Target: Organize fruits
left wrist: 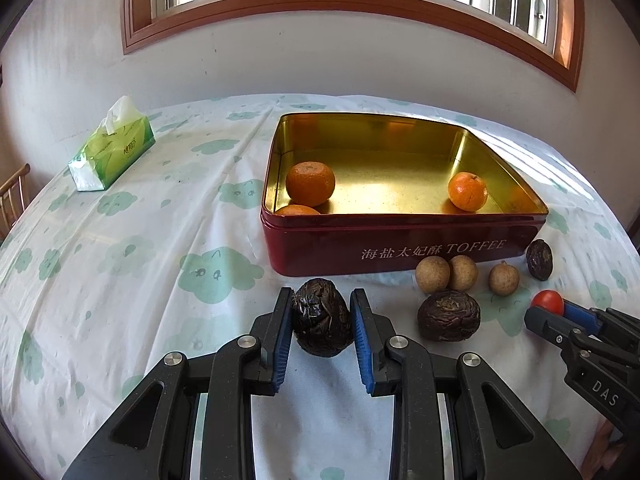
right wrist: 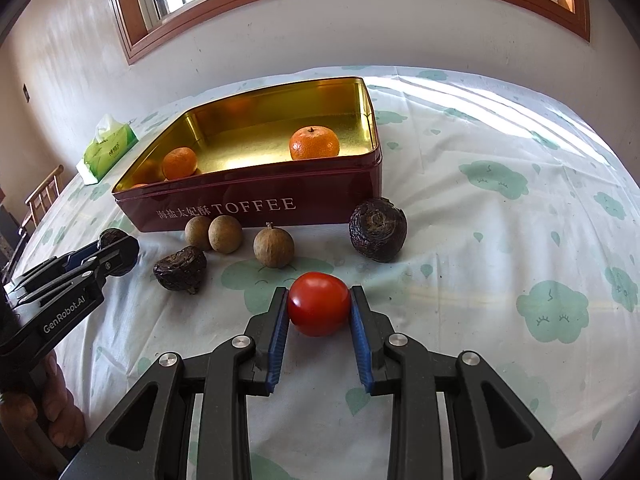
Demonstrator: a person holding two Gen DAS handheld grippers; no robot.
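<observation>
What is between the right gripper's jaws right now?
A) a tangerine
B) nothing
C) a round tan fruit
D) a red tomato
D: in the right wrist view the right gripper is closed on the red tomato, with both blue pads pressing its sides; the tangerines sit in the red tin, and the tan fruits lie loose on the cloth.

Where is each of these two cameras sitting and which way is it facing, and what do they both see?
Left wrist view: sits on the left tongs, looking forward and down at the dark wrinkled fruit they grip; the right tongs show at the right edge.
Right wrist view: sits on the right tongs, looking forward and down at the red tomato they grip; the left tongs and fingers show at the left edge.
Shared: toffee tin, oranges, three round brown fruits, tissue pack, window.
</observation>
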